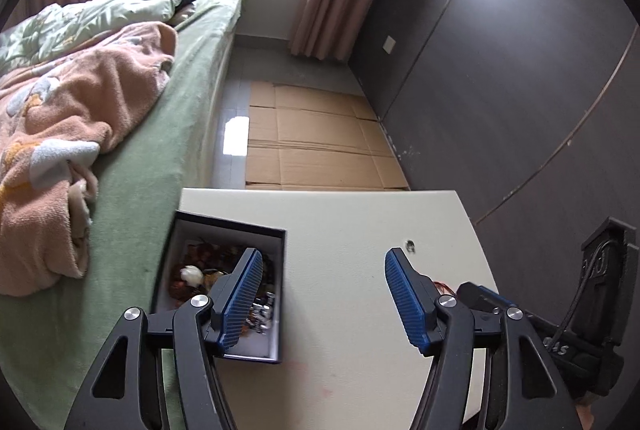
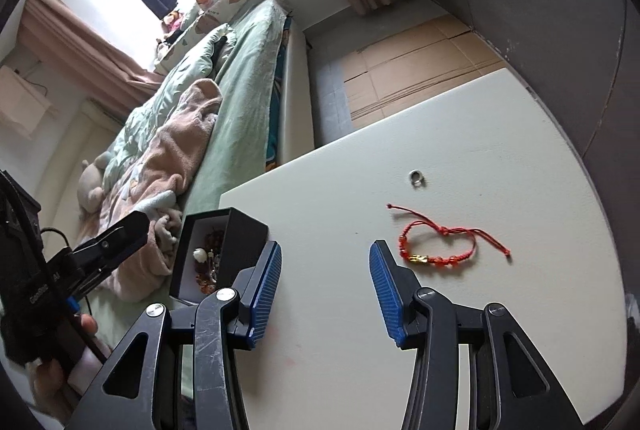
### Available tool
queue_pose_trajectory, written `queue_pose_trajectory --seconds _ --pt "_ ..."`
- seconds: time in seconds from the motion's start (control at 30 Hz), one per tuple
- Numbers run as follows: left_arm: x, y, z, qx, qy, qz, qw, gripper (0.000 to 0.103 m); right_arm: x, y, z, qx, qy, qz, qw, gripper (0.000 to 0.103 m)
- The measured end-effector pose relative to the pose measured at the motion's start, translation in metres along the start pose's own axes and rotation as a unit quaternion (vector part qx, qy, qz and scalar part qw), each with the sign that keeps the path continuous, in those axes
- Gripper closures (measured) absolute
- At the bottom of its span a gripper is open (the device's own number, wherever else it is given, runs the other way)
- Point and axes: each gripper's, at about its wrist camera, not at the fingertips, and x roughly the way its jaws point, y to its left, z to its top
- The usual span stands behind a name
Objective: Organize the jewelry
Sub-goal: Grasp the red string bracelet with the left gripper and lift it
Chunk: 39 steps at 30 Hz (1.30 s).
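Both tools are empty: your left gripper (image 1: 324, 294) has its blue pads spread wide over bare table, and your right gripper (image 2: 325, 294) stands apart too, nothing between the pads.

What remains loose on the white table (image 2: 500, 133) shows best in the right wrist view: the red bracelet (image 2: 440, 242) lies right of centre, just beyond the right-hand pad, with its cord tails trailing toward the right edge; the small silver ring (image 2: 416, 178) sits above it, apart from it. In the left wrist view the ring (image 1: 410, 246) is a speck just above the right-hand pad; the bracelet is mostly hidden there. The black jewelry box (image 1: 224, 290) sits open at lower left of that frame, at the table's edge beside the bed (image 1: 160, 157), already holding beads and other pieces.

The bracelet looks like the nearer pick for your right hand; swing the pads to straddle the beaded arc rather than the thin cord, come down until the tips meet the table, then close gently; a grip on a tail alone would let it swing and snag the box rim.

Writing: pale letters on the other tool's body, at the left edge of the right wrist view, are too blurred to read surely; nothing else is legible.
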Motion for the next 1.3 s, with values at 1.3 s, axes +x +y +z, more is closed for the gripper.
queue_pose_trajectory --seconds 1.3 --pt "0.146 -0.099 -0.048 0.09 0.104 0.005 0.9905 0.067 -0.056 -0.136 -0.001 0.12 0.003 -0.113 0.986 0.03"
